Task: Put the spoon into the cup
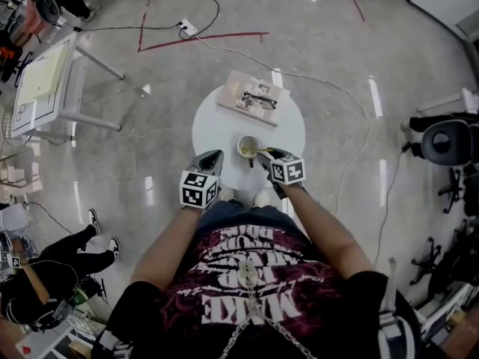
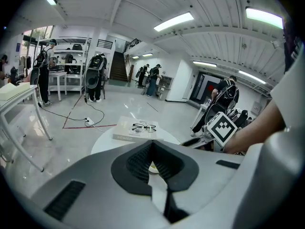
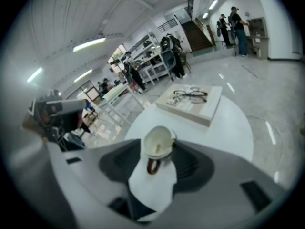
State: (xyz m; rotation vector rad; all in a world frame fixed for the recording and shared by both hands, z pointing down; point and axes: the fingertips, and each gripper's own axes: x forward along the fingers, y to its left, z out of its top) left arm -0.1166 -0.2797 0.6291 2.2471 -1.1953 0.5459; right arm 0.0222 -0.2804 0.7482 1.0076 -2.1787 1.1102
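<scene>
A cream cup (image 1: 248,146) with a brown handle stands on the round white table (image 1: 217,122), near its front edge. The gold spoon (image 1: 262,152) leans in the cup, its handle slanting out toward my right gripper (image 1: 268,155). In the right gripper view that gripper (image 3: 155,161) is open, the cup (image 3: 158,143) stands just ahead between its tips, and the spoon (image 3: 157,148) shows inside, with no pad touching either. My left gripper (image 1: 212,158) is shut and empty, left of the cup. Past its joined jaws (image 2: 152,159) only a sliver of the cup (image 2: 153,168) shows.
A book (image 1: 253,97) with black glasses (image 1: 260,100) on it lies at the table's far side. Cables and a power strip (image 1: 187,28) run over the floor behind. A white desk (image 1: 45,81) stands at the left, a person (image 1: 52,268) sits lower left, and office chairs (image 1: 449,140) stand at the right.
</scene>
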